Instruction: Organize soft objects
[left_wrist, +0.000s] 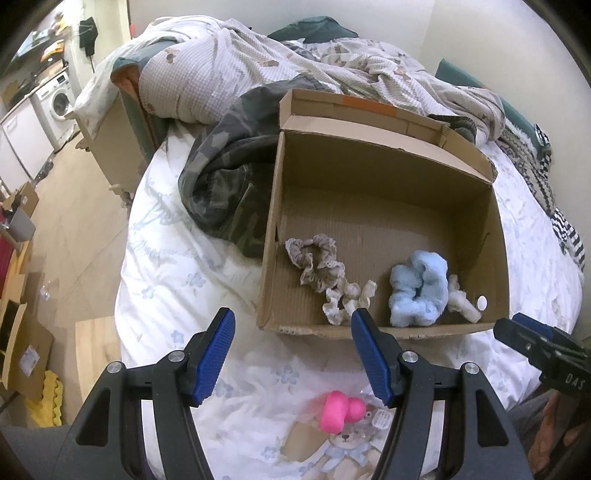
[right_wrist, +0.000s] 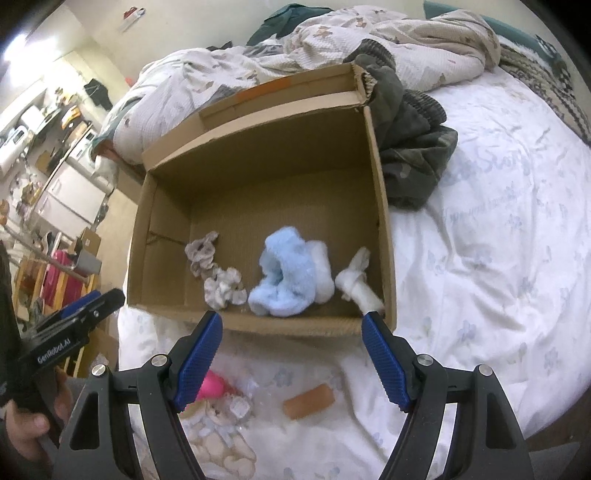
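Observation:
An open cardboard box (left_wrist: 384, 334) (right_wrist: 280, 325) sits on the bed. Inside lie a grey-beige scrunchie (left_wrist: 317, 258) (right_wrist: 201, 254), a paler scrunchie (left_wrist: 345, 299) (right_wrist: 223, 288), a fluffy light-blue piece (left_wrist: 417, 291) (right_wrist: 284, 277) and a white knotted piece (left_wrist: 461, 299) (right_wrist: 356, 280). A pink soft toy (left_wrist: 341, 410) (right_wrist: 210, 386) lies on the sheet in front of the box, and an orange-brown roll (right_wrist: 309, 400) beside it. My left gripper (left_wrist: 293, 317) hangs open above the box's near edge, empty. My right gripper (right_wrist: 292, 319) (left_wrist: 535, 343) is open and empty too.
A camouflage garment (left_wrist: 225, 184) (right_wrist: 413, 155) lies beside the box, with a crumpled quilt (left_wrist: 229, 66) behind. A small clear packet (left_wrist: 382, 419) lies by the pink toy. The bed's edge drops to a floor with boxes (left_wrist: 22, 343) at left. A hand (right_wrist: 22, 424) holds the left gripper.

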